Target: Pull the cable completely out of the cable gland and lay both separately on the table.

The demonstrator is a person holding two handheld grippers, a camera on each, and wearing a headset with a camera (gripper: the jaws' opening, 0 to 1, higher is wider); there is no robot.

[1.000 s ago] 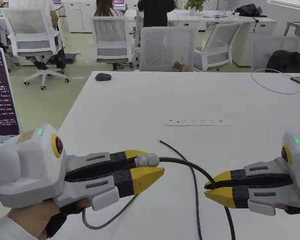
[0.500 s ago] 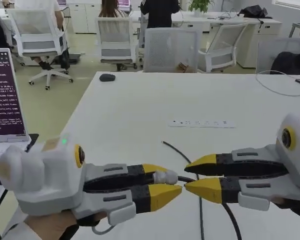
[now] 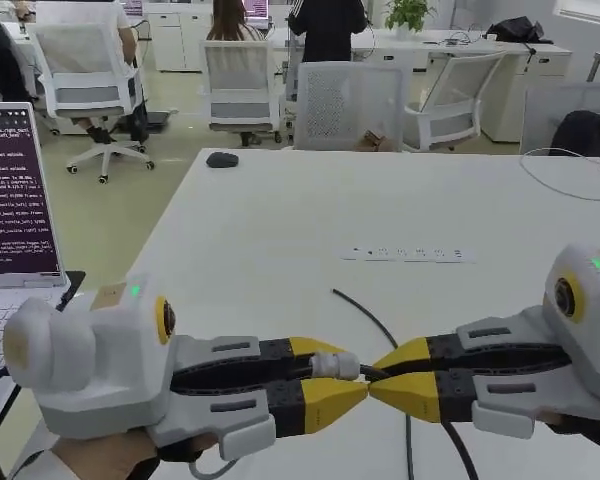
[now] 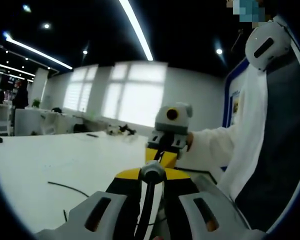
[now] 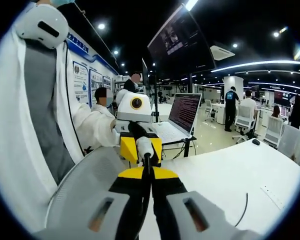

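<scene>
Your right tongs [image 3: 374, 380] have moved in along cable [image 3: 368, 316], now closed on it just beside gland [image 3: 336, 364]. Left tongs [image 3: 346, 372] clamp gland, above surface [image 3: 280, 230]. Cable still threaded; grip looks ready for pulling apart.

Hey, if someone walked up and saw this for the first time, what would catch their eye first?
Two yellow-tipped grippers meet nose to nose at the near side of the white table. The left gripper clamps a grey gland, and the right gripper pinches the black cable right where it leaves the gland. After that, the laptop with its purple screen at the far left of the head view.
</scene>
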